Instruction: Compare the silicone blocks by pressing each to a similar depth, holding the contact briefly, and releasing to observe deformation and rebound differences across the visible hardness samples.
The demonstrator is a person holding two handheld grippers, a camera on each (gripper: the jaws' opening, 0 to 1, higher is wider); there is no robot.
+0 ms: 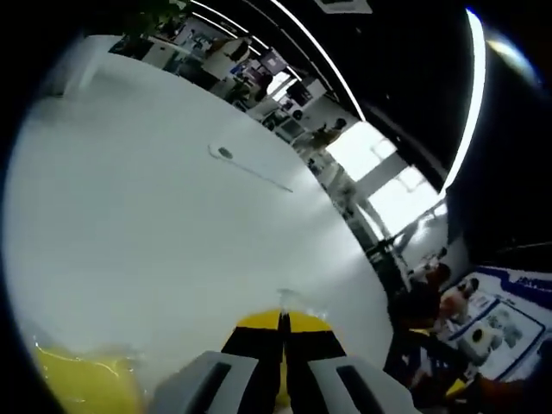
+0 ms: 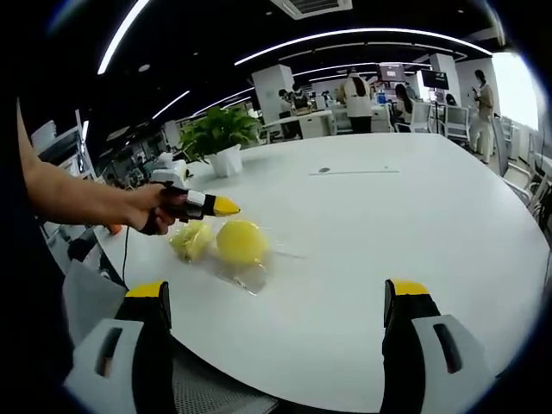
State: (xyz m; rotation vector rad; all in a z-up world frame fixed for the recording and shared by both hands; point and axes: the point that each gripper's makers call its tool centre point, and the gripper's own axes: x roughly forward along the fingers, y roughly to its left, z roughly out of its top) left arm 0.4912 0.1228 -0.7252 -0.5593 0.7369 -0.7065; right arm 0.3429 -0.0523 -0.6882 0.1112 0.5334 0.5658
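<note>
Silicone blocks point(image 2: 228, 243), yellow and bagged, lie on the white worktop point(image 2: 388, 224). Above them a hand point(image 2: 151, 210) holds the left tool point(image 2: 226, 206) level, jaws closed. The right tool point(image 2: 276, 306) gapes wide, empty.

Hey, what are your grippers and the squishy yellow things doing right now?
Left gripper shut, above the yellow samples. Right gripper open, holding nothing. Table between them bare.

A big white table point(image 2: 414, 224) is taking up the middle of an open office. A potted plant point(image 2: 220, 138) is standing at the table's far edge. Beyond the table, people are sitting and standing among desks and chairs point(image 2: 457, 121). Long light strips point(image 2: 362, 34) are glowing on the dark ceiling above the table, and windows point(image 1: 388, 172) are shining brightly past it.
</note>
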